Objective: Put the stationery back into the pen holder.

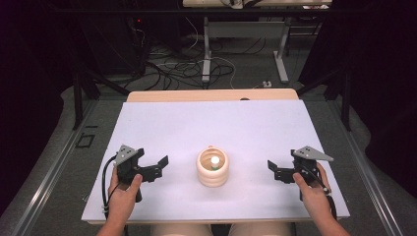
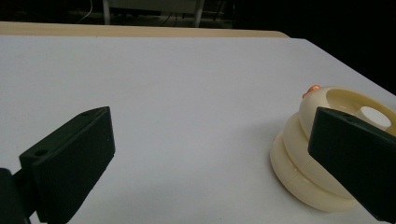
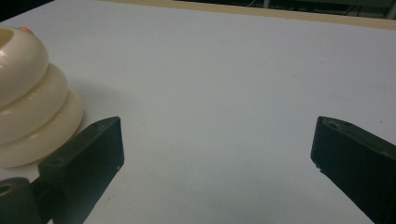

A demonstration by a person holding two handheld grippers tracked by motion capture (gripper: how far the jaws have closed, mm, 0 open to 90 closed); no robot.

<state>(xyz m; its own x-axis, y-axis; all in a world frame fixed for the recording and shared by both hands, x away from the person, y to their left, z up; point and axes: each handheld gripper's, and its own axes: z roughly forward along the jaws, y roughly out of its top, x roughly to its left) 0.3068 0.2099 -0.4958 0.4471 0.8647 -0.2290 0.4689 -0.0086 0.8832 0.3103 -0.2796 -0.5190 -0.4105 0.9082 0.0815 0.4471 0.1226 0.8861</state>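
fingers of the left gripper [image 1: 156, 167] and the right gripper [image 1: 273, 169] are wide open and hold nothing. between them, on the white desk [image 1: 162, 123], stands the cream ribbed plastic cup [image 1: 212, 167]. a one-sided push could probably tip it.

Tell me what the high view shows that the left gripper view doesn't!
The high view alone shows both hands, the left gripper, the right gripper, and the floor with its cables. The left gripper view alone shows a close look at the cream ringed holder's side and a small orange bit at its rim. Both share the holder, the white round thing inside it, and the white table.
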